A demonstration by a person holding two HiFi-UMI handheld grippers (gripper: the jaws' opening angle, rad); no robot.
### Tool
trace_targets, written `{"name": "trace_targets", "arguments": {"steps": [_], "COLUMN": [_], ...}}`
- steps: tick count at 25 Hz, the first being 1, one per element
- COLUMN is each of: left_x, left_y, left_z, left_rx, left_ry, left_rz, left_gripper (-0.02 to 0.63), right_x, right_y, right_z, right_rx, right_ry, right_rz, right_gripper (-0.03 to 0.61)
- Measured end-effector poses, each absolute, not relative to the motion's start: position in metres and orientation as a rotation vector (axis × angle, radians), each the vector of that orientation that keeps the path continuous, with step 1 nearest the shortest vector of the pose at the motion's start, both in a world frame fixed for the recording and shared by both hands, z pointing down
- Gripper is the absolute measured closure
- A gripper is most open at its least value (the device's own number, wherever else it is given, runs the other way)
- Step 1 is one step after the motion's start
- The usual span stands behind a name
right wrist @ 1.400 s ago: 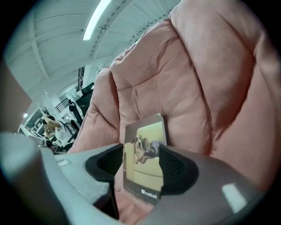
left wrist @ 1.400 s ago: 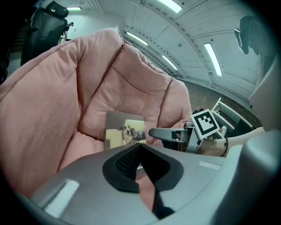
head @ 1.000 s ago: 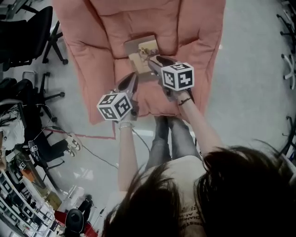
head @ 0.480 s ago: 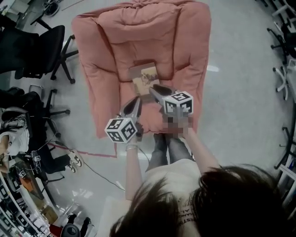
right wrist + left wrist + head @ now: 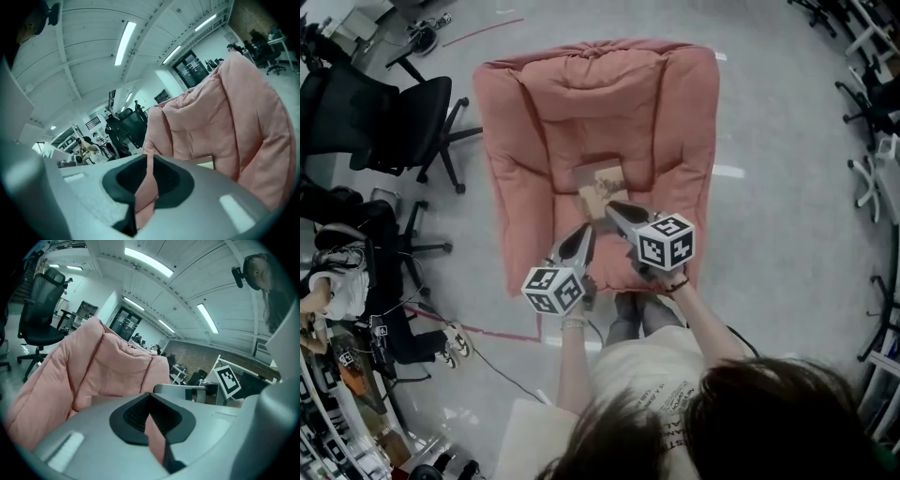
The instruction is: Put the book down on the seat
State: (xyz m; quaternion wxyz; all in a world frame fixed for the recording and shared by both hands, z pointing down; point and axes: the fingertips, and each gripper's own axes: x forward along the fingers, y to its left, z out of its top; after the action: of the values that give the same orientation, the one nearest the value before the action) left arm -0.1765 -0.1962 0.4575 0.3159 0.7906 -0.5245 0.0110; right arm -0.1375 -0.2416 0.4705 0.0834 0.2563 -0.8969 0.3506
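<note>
The book [image 5: 600, 183], tan with a pale cover, lies flat in the middle of the pink cushioned seat [image 5: 544, 122], with neither gripper on it. My right gripper [image 5: 613, 208] points at the book's near edge from just short of it. Its jaws are closing, down to a thin slit with nothing between them, and in the right gripper view [image 5: 150, 159] only pink cushion shows through. My left gripper [image 5: 583, 234] hangs over the seat's front left, further from the book. In the left gripper view [image 5: 150, 397] its jaws meet, empty.
Black office chairs [image 5: 384, 122] stand left of the pink seat, and more chair bases [image 5: 872, 94] line the right edge. A red tape line [image 5: 478, 328] and a cable cross the grey floor. The person's legs [image 5: 637, 314] stand at the seat's front edge.
Both grippers have drawn back from the book toward the seat's front edge. The right jaws have narrowed. The book stays flat on the seat, and the head view has pulled back.
</note>
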Motion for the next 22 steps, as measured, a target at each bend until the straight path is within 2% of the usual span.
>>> {"name": "trace_targets", "arguments": {"steps": [10, 22], "left_x": [-0.166, -0.162], "left_y": [-0.179, -0.169], "left_z": [0.414, 0.378], "left_rx": [2.167, 2.252], "left_ry": [-1.362, -1.395], "left_rz": [0.024, -0.002], "left_gripper": [0.623, 0.623], "right_x": [-0.13, -0.128], "right_y": [-0.221, -0.207], "right_z": [0.42, 0.379], "right_rx": [0.724, 0.632], "right_ry": [-2.749, -2.843], "right_rz": [0.998, 0.931], "right_gripper": [0.575, 0.575]}}
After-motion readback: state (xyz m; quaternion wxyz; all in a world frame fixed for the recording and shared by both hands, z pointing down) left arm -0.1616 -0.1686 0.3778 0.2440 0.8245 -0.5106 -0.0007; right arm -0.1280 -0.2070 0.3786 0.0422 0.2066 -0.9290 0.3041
